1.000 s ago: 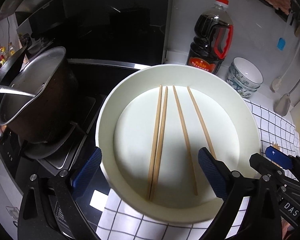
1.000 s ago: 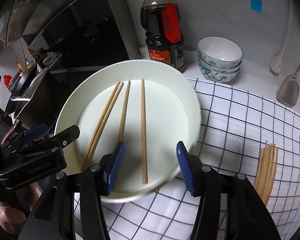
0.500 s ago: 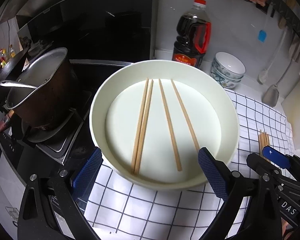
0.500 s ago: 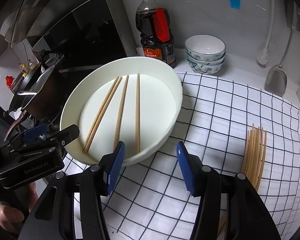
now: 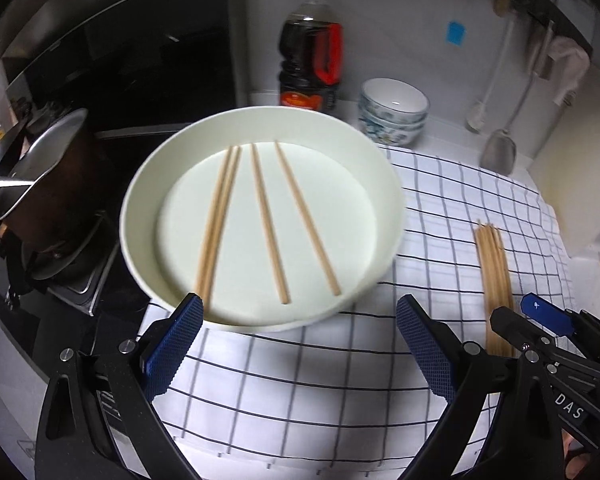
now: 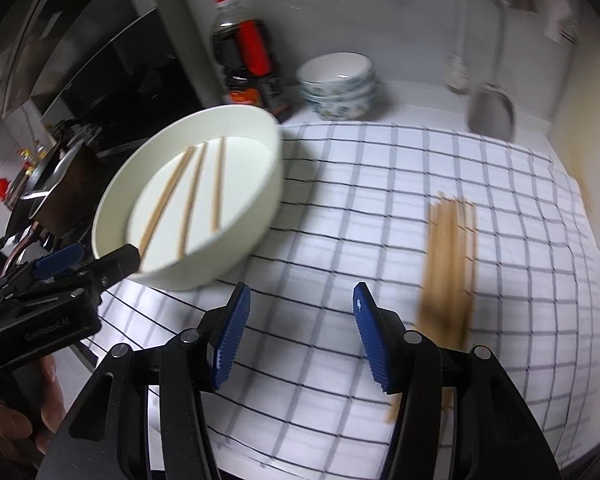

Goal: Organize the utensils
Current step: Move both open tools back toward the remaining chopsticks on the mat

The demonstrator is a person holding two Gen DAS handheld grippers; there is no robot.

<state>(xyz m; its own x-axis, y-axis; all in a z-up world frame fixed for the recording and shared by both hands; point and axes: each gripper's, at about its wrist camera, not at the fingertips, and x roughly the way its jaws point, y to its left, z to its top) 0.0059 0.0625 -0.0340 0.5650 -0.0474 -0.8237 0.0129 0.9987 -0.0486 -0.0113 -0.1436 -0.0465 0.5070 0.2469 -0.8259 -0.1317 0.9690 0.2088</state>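
A wide white bowl point(image 5: 140, 200) point(image 6: 256, 208) sits at the left of a checked cloth point(image 5: 440, 208) point(image 6: 360, 200), with several wooden chopsticks point(image 5: 266, 220) point(image 6: 188, 200) lying in it. A bundle of chopsticks point(image 5: 494, 276) point(image 6: 448, 260) lies on the cloth to the right. My left gripper point(image 5: 298, 340) is open and empty, just short of the bowl's near rim. My right gripper point(image 6: 302, 332) is open and empty above the cloth, between bowl and bundle, with the bundle just right of its right finger.
A soy sauce bottle point(image 5: 310, 52) point(image 6: 248, 60) and stacked patterned bowls point(image 5: 394, 110) point(image 6: 338, 84) stand at the back wall. A spatula point(image 5: 500, 152) point(image 6: 492, 112) hangs at the right. A pot point(image 5: 40, 184) sits on the stove at the left.
Both grippers have pulled back from the bowl, and the right one has swung to the right toward the chopstick bundle. The bowl now looks smaller and farther off in both views.
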